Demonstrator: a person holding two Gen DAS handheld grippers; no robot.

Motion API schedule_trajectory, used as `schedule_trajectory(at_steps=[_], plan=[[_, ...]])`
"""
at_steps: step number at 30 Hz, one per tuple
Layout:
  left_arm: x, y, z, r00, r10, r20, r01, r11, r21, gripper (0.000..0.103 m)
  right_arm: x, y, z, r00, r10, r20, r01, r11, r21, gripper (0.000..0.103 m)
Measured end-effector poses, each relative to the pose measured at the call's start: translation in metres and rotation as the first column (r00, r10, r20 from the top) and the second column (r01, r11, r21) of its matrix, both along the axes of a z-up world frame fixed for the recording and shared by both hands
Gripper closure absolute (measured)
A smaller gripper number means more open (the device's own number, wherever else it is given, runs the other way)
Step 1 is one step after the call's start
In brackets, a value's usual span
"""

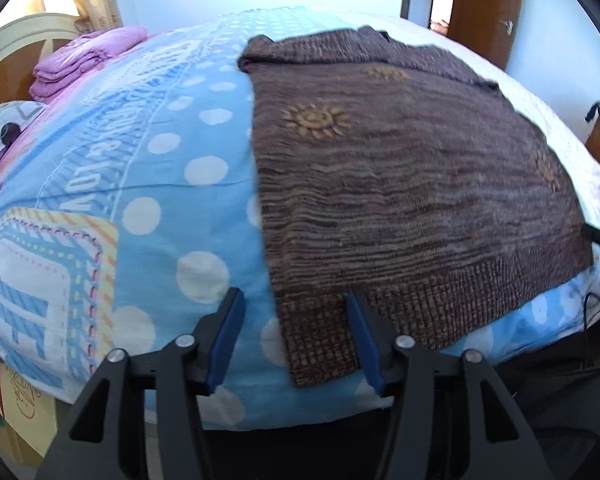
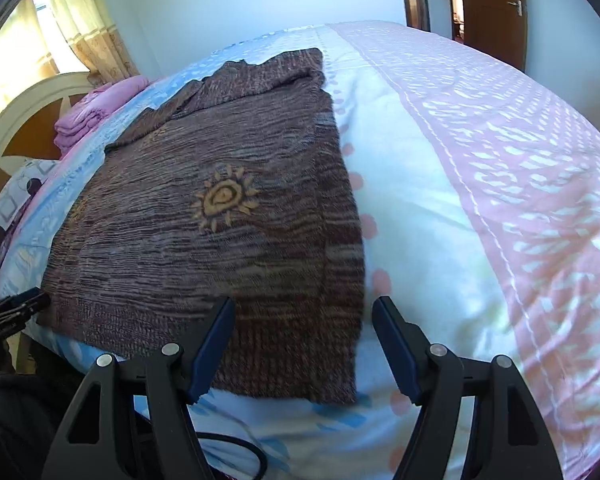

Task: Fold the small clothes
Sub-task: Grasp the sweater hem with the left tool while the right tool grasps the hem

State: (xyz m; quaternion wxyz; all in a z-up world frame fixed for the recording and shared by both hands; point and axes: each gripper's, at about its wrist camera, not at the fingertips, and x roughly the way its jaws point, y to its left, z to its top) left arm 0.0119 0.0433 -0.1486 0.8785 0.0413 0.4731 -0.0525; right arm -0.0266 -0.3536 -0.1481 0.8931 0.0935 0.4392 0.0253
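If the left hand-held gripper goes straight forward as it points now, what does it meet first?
Most likely the near hem corner of the brown knitted sweater, which lies between the open fingers of the left hand-held gripper on the bed cover. Depth is unclear.

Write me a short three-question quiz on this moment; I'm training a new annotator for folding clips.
1. True or false: the left gripper is shut on the sweater.
2. Multiple choice: which corner of the sweater's near hem sits between the right gripper's open fingers? A) right corner B) left corner C) neither
3. Fill in: the folded purple stack lies near the bed's ____.

Key
1. False: its fingers are spread, with the sweater's near left corner between them.
2. A: the hem's right corner lies in the gap.
3. Headboard, at the far left in both views.
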Motion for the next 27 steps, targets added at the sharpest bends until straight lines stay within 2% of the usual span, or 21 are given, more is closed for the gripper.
schedule_trajectory(at_steps=[2, 3, 4, 6, 8, 11, 13, 16, 20, 24, 26, 27], plan=[[-0.001, -0.003, 0.001, 1.0, -0.022, 0.006, 0.022, 1.0, -0.015, 0.046, -0.002, -0.003, -0.002, 1.0, -0.001, -0.002, 0.001, 1.0, 0.013, 0.031], [-0.002, -0.005, 0.002, 0.999, -0.046, 0.007, 0.046, 0.998, -0.031, 0.054, -0.004, -0.002, -0.003, 1.0, -0.001, 0.002, 0.001, 1.0, 0.012, 0.035], [-0.002, -0.007, 0.002, 0.998, -0.062, 0.007, 0.062, 0.997, -0.038, 0.069, -0.004, -0.001, -0.003, 1.0, 0.002, -0.001, -0.002, 1.0, 0.004, 0.043], [-0.004, -0.013, 0.002, 0.995, -0.104, 0.006, 0.104, 0.993, -0.05, 0.089, -0.005, 0.001, -0.003, 1.0, 0.017, -0.006, -0.017, 1.0, -0.009, 0.056], [-0.003, -0.014, 0.001, 0.993, -0.114, 0.003, 0.114, 0.992, -0.061, 0.091, -0.006, 0.002, -0.002, 1.0, 0.031, -0.008, -0.031, 0.999, -0.01, 0.062], [-0.001, -0.006, 0.003, 0.994, -0.108, 0.001, 0.107, 0.987, -0.119, 0.094, -0.008, -0.004, -0.002, 1.0, 0.024, 0.0, -0.024, 1.0, 0.019, 0.072], [-0.001, 0.0, 0.01, 0.995, -0.1, 0.012, 0.101, 0.983, -0.155, 0.095, -0.01, -0.008, -0.001, 1.0, 0.024, 0.002, -0.024, 0.999, 0.048, 0.084], [-0.003, 0.014, 0.031, 0.996, -0.075, 0.055, 0.085, 0.974, -0.21, 0.095, -0.016, -0.011, 0.003, 1.0, 0.02, 0.013, -0.02, 0.999, 0.044, 0.096], [-0.003, 0.024, 0.042, 0.995, -0.067, 0.079, 0.084, 0.968, -0.237, 0.095, -0.02, -0.014, 0.005, 1.0, 0.019, 0.015, -0.019, 0.999, 0.039, 0.096], [0.003, 0.018, 0.012, 0.998, -0.065, -0.006, 0.062, 0.973, -0.224, 0.095, -0.018, -0.015, -0.003, 1.0, 0.007, -0.003, -0.006, 0.999, 0.052, 0.095], [0.005, 0.017, 0.001, 0.998, -0.056, -0.035, 0.046, 0.972, -0.232, 0.095, -0.019, -0.017, -0.003, 1.0, -0.005, -0.005, 0.005, 0.998, 0.058, 0.077], [0.006, 0.017, 0.002, 0.998, -0.053, -0.029, 0.045, 0.971, -0.237, 0.095, -0.02, -0.018, -0.003, 1.0, -0.004, -0.002, 0.004, 0.998, 0.068, 0.062]])
